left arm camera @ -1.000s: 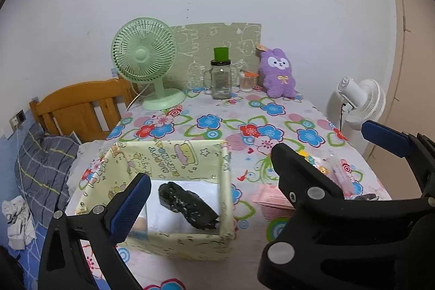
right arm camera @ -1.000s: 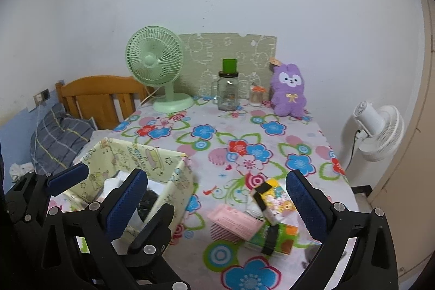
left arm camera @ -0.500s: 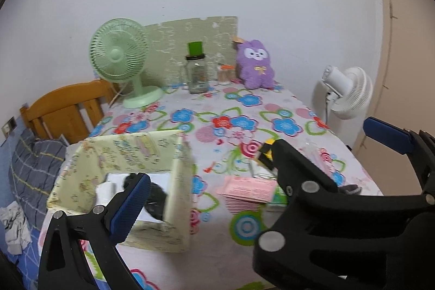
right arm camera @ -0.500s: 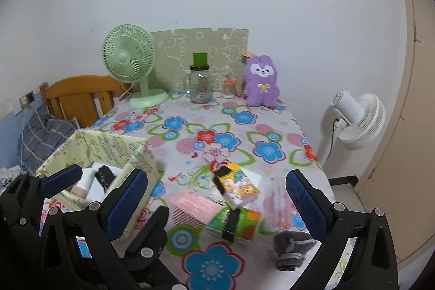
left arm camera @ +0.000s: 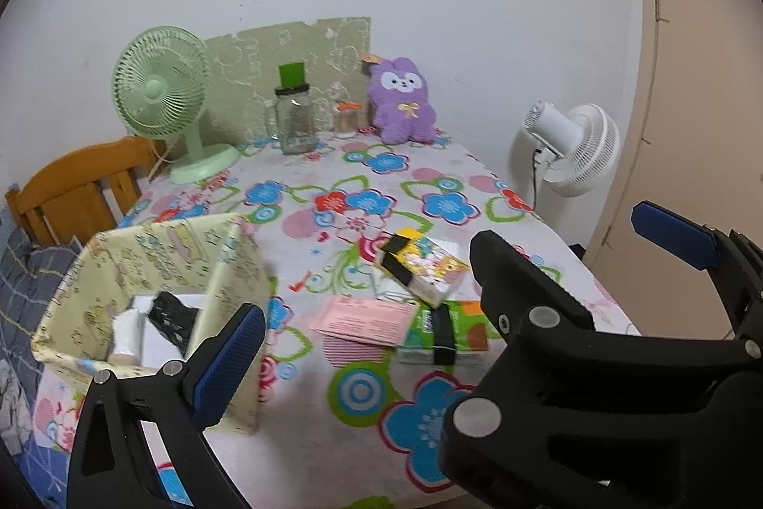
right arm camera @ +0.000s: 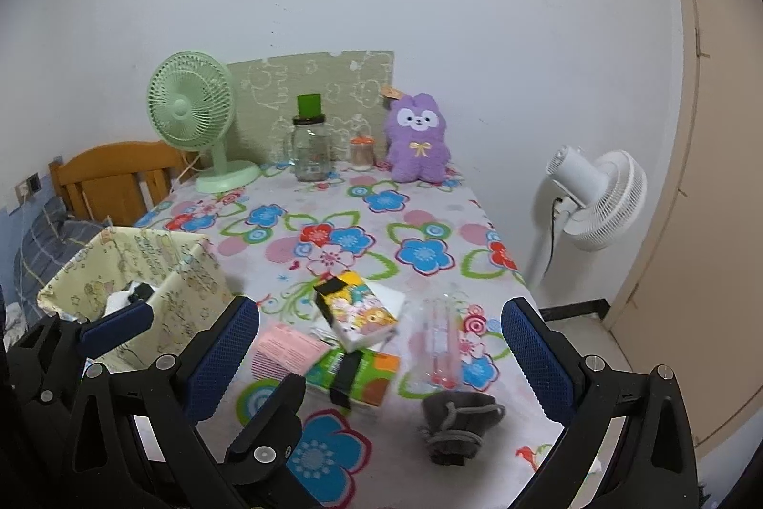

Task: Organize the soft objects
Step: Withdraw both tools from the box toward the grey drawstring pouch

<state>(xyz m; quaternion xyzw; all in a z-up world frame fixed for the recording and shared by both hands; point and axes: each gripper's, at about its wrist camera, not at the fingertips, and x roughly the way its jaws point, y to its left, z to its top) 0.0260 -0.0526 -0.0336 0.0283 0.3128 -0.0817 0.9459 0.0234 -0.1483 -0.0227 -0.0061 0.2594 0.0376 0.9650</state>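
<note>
Hovering wide open and empty, the left claw [left arm camera: 453, 299] and right claw [right arm camera: 381, 358] faced three tissue packs [right arm camera: 355, 311], one grey pouch [right arm camera: 460, 420] and one box [right arm camera: 143, 270] on the tabletop [right arm camera: 334, 223].

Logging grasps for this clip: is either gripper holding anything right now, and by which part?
Nothing is held. The left gripper and the right gripper are both open above the table, with nothing between their fingers.
</note>
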